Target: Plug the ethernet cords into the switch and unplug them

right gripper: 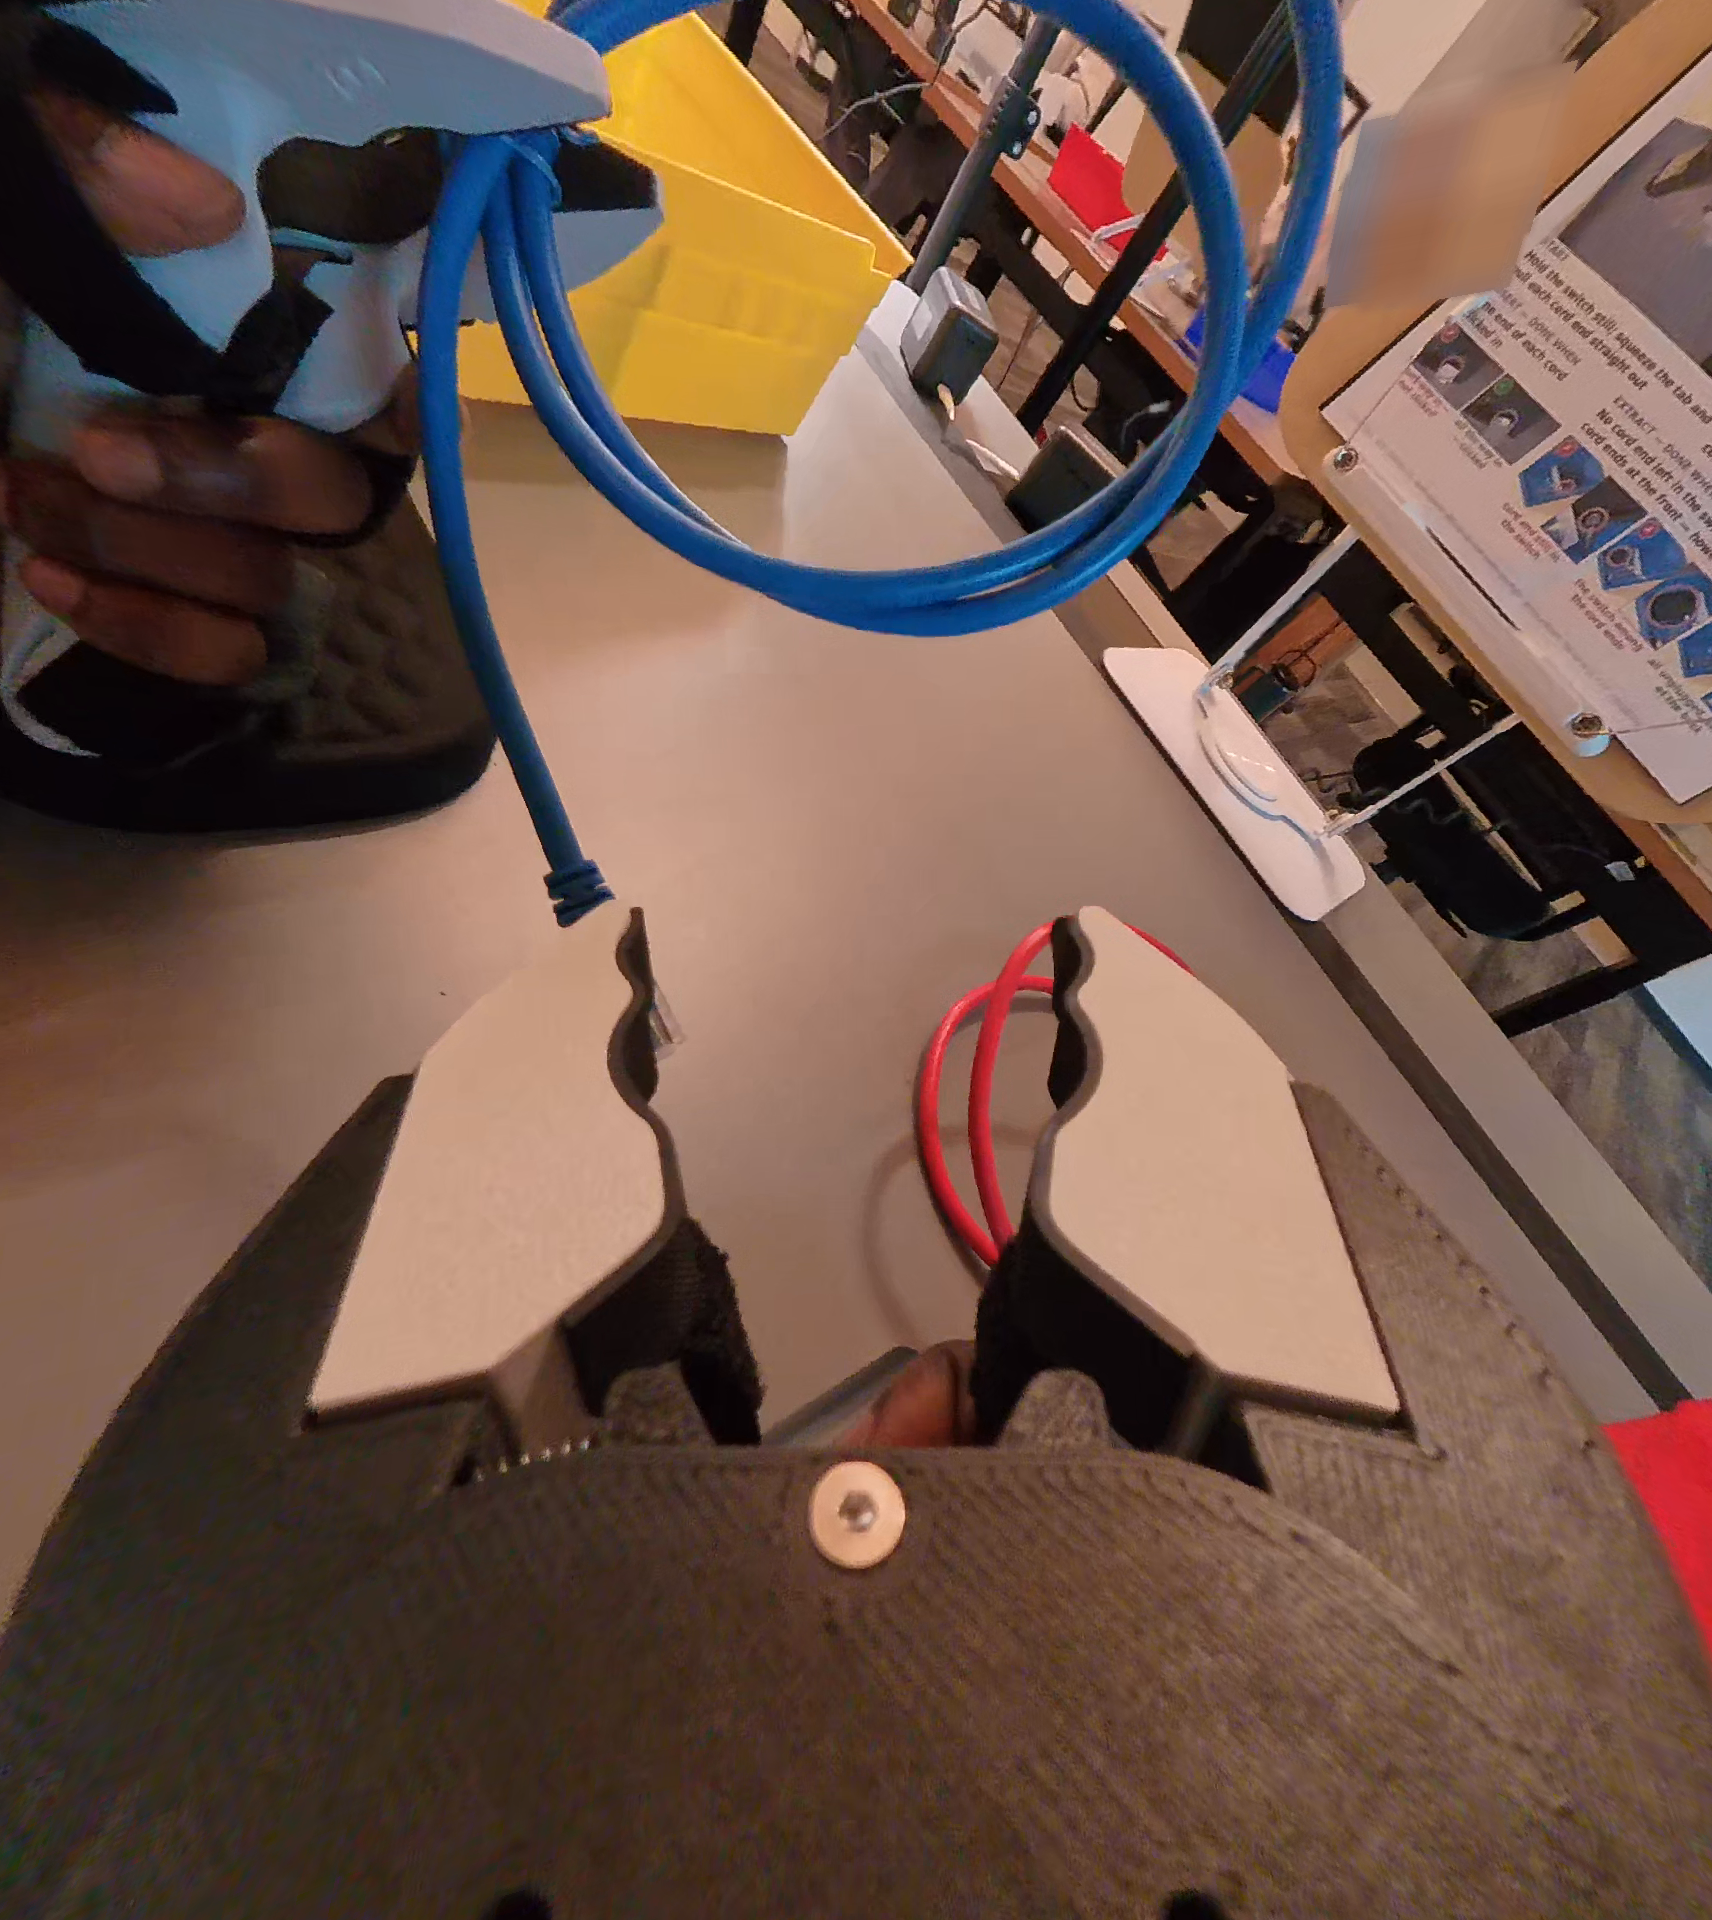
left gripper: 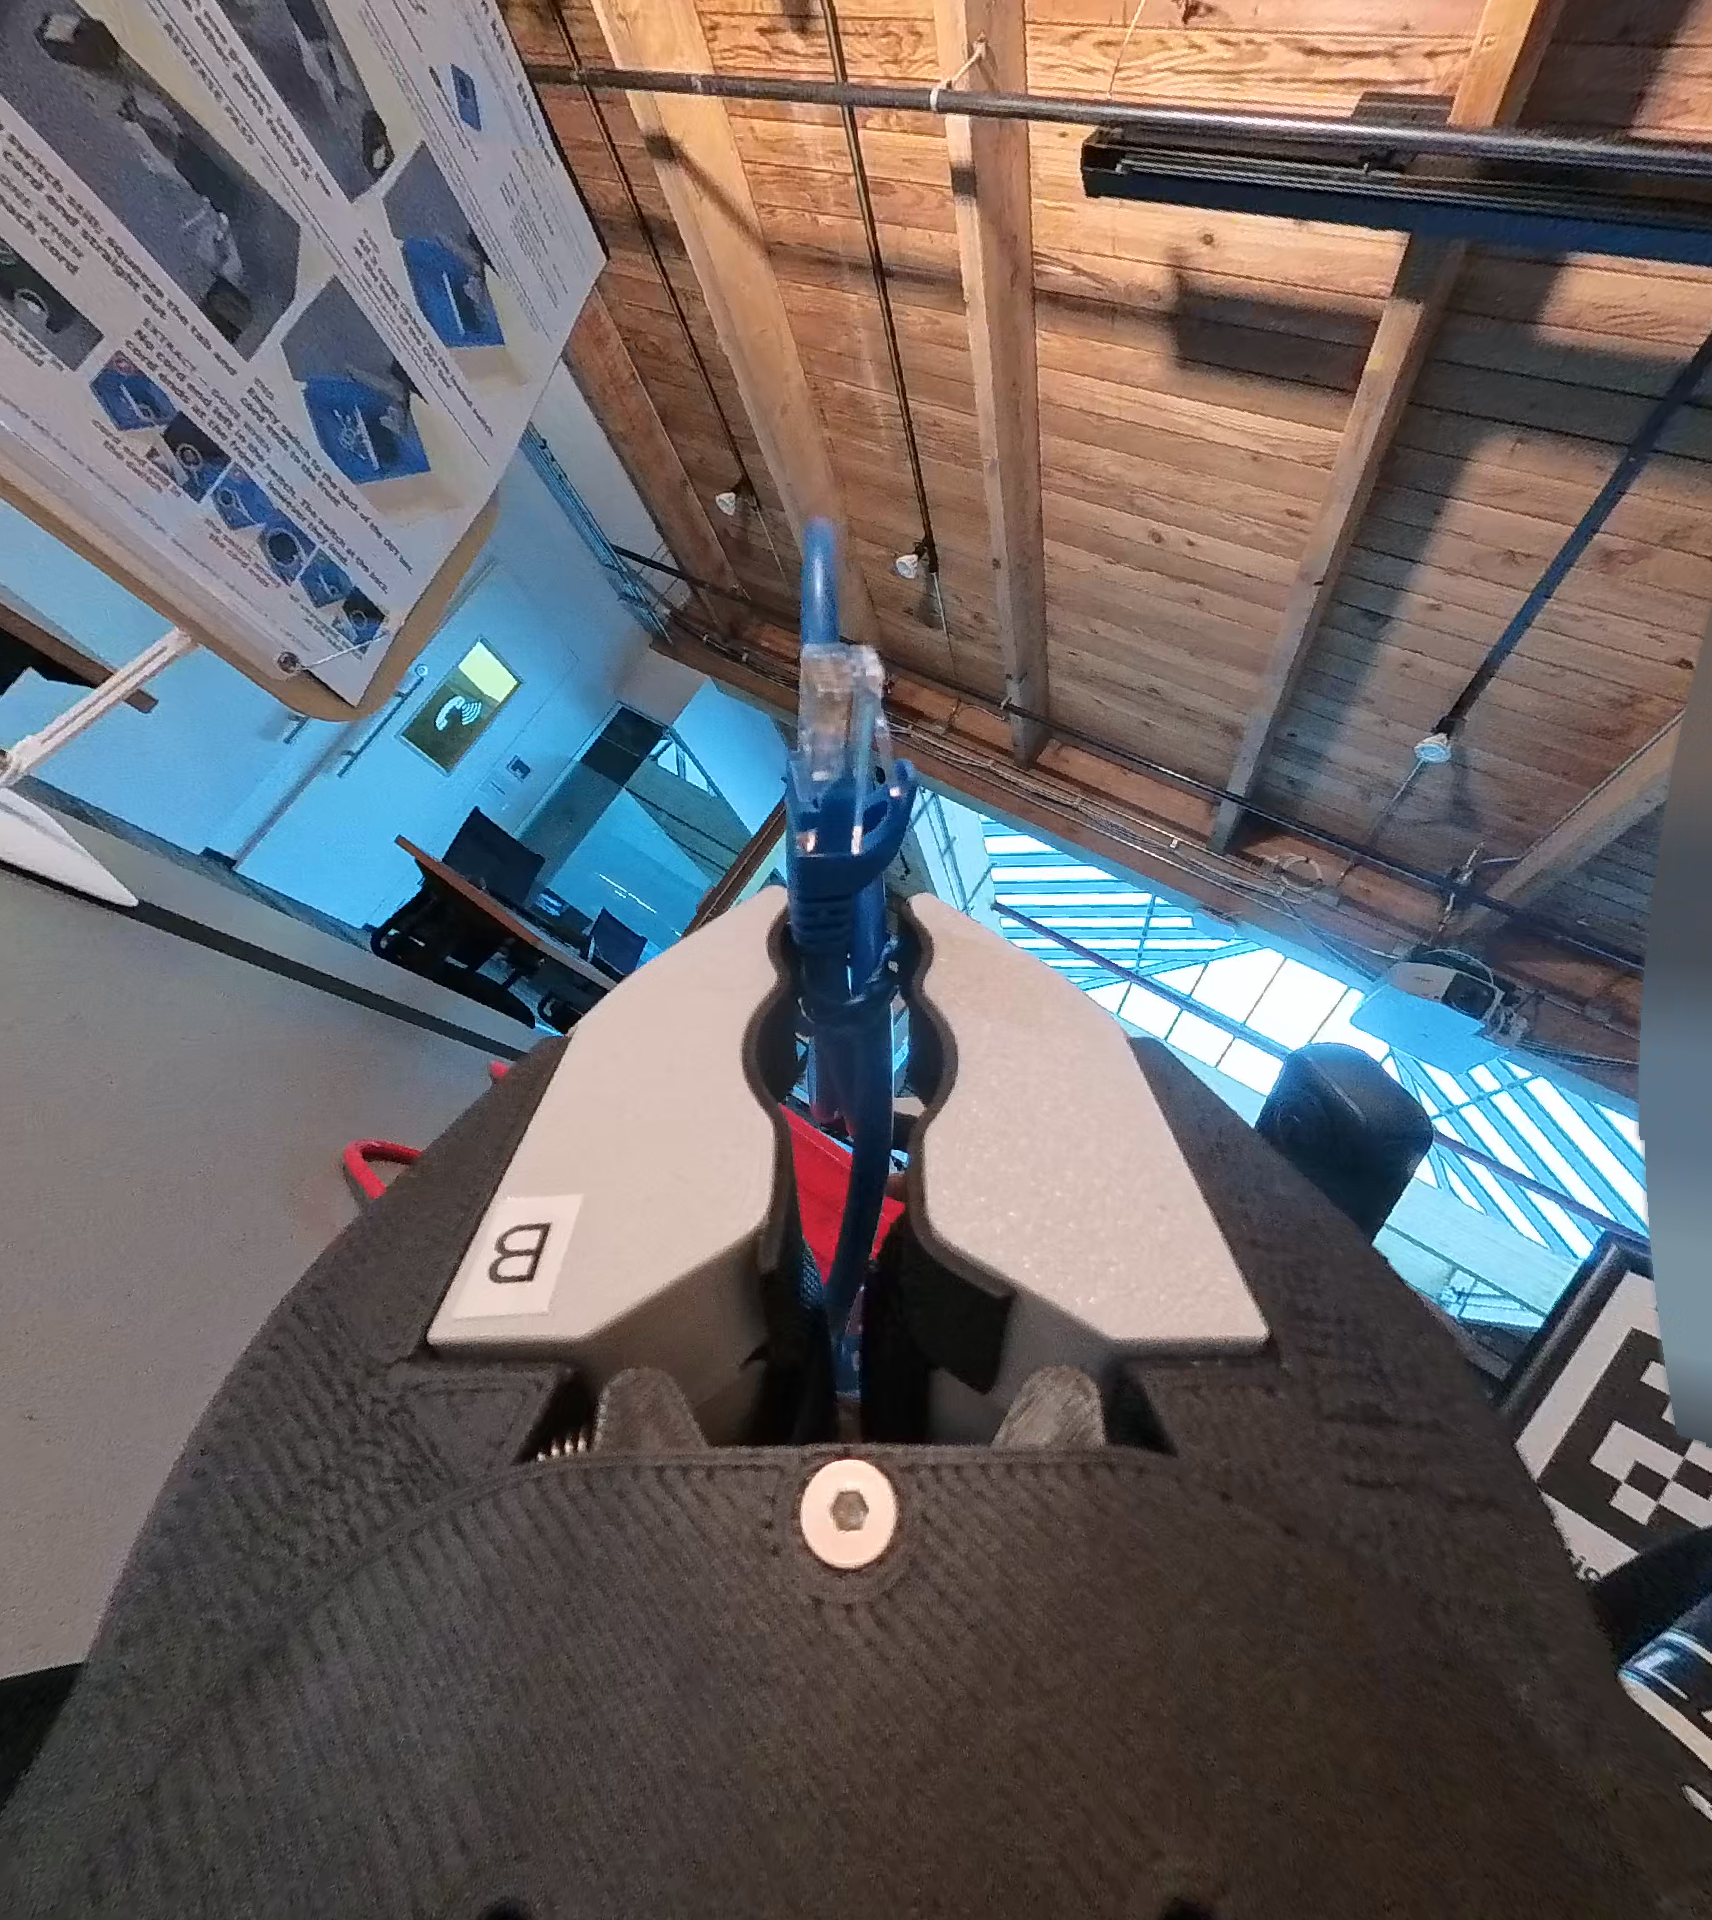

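The left gripper point(left gripper: 847, 914), with grey finger plates on a black printed body, has its jaws pinched nearly together on a blue ethernet cord point(left gripper: 836, 862) just below its clear plastic plug point(left gripper: 836, 717). That plug points up toward a wooden plank ceiling point(left gripper: 1247, 416), so this gripper is tilted well away from the bench.

The right gripper point(right gripper: 857, 935), of the same build, has its jaws wide apart and holds nothing. Between them lies bare grey bench point(right gripper: 779, 727), and a looped thin red cord point(right gripper: 966, 1081) rests partly behind the right-hand plate. The blue cord's loose coil point(right gripper: 935, 582) hangs from the left gripper point(right gripper: 395, 135) above the bench, and its free end point(right gripper: 577, 894) dangles just beside the tip of the right gripper's left-hand plate. A yellow plastic bin point(right gripper: 727, 281) and an instruction poster point(right gripper: 1610, 468) sit farther off.

No switch shows in either view, so plugging in looks not yet under way.

Likely risks: the grip sits on the boot, not the plug, so the plug may twist. The dangling coil could snag the open jaws or drag the red cord.
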Motion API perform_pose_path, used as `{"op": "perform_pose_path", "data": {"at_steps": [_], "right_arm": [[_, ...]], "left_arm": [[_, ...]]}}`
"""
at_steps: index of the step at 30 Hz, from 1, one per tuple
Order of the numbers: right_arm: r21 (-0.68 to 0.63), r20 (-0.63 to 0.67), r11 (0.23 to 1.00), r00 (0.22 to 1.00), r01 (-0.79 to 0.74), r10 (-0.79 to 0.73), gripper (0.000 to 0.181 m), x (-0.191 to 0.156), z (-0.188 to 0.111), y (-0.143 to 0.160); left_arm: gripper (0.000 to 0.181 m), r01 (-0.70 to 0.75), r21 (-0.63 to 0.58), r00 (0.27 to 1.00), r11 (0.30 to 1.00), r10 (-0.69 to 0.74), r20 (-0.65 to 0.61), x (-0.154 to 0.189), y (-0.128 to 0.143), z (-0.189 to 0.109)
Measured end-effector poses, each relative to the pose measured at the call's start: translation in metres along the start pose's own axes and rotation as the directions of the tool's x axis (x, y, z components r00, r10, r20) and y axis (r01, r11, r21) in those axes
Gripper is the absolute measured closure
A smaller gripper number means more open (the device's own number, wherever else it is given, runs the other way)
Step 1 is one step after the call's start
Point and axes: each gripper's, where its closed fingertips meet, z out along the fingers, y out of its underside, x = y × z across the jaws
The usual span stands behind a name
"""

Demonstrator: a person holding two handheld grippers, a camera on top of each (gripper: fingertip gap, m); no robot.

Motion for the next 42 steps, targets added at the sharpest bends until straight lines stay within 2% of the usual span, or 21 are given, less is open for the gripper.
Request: {"op": "perform_pose_path", "data": {"at_steps": [3,5,8,11,13,15,17,20,23,27,30,33,36,40,42], "right_arm": [[0.053,0.091,0.995,0.992,-0.089,0.084,0.110,-0.003,-0.005,-0.007],[0.117,0.229,0.977,0.962,-0.180,0.149,0.117,-0.006,-0.014,-0.016],[0.234,0.474,0.927,0.867,-0.293,0.154,0.131,-0.017,-0.034,-0.031],[0.179,0.591,0.898,0.774,-0.403,0.229,0.130,-0.028,-0.033,-0.029],[0.157,0.623,0.893,0.744,-0.421,0.241,0.130,-0.038,-0.028,-0.026],[0.207,0.598,0.905,0.780,-0.372,0.184,0.132,-0.042,-0.024,-0.025],[0.274,0.545,0.925,0.835,-0.262,0.076,0.134,-0.046,-0.023,-0.023],[0.330,0.477,0.936,0.878,-0.125,-0.051,0.141,-0.050,-0.023,-0.023],[0.380,0.408,0.924,0.904,-0.041,-0.127,0.150,-0.049,-0.024,-0.025],[0.387,0.357,0.921,0.912,0.054,-0.203,0.152,-0.051,-0.022,-0.021],[0.387,0.345,0.918,0.910,0.087,-0.231,0.154,-0.054,-0.020,-0.019],[0.406,0.325,0.909,0.914,0.096,-0.242,0.167,-0.053,-0.021,-0.020],[0.417,0.335,0.904,0.907,0.101,-0.256,0.169,-0.055,-0.023,-0.020],[0.487,0.346,0.873,0.912,0.028,-0.222,0.169,-0.050,-0.034,-0.032],[0.541,0.349,0.841,0.918,-0.033,-0.188,0.169,-0.045,-0.043,-0.042]], "left_arm": [[0.165,-0.002,0.020,1.000,1.000,0.001,0.004,-0.001,-0.005,-0.002],[0.165,0.010,0.056,1.000,0.998,-0.010,-0.005,-0.001,-0.013,-0.004],[0.166,0.021,0.081,1.000,0.997,-0.020,-0.016,-0.002,-0.021,-0.007],[0.166,0.050,0.088,0.998,0.995,-0.046,-0.042,0.001,-0.021,-0.006],[0.166,0.075,0.084,0.996,0.994,-0.070,-0.057,0.003,-0.018,-0.005],[0.166,0.100,0.085,0.993,0.991,-0.095,-0.066,0.004,-0.017,-0.005],[0.166,0.117,0.085,0.991,0.989,-0.111,-0.072,0.004,-0.017,-0.005],[0.166,0.134,0.088,0.989,0.987,-0.128,-0.076,0.004,-0.018,-0.005],[0.165,0.147,0.082,0.987,0.986,-0.141,-0.071,0.003,-0.017,-0.005],[0.165,0.167,0.079,0.984,0.983,-0.162,-0.075,0.003,-0.015,-0.004],[0.166,0.180,0.075,0.982,0.981,-0.174,-0.077,0.003,-0.014,-0.004],[0.166,0.193,0.076,0.979,0.978,-0.187,-0.076,0.001,-0.014,-0.005],[0.165,0.197,0.068,0.977,0.978,-0.190,-0.094,0.004,-0.014,-0.004],[0.162,0.195,0.054,0.959,0.979,-0.179,-0.221,0.022,-0.018,-0.004],[0.143,0.190,0.014,0.941,0.982,-0.178,-0.288,0.032,-0.017,-0.003]]}}
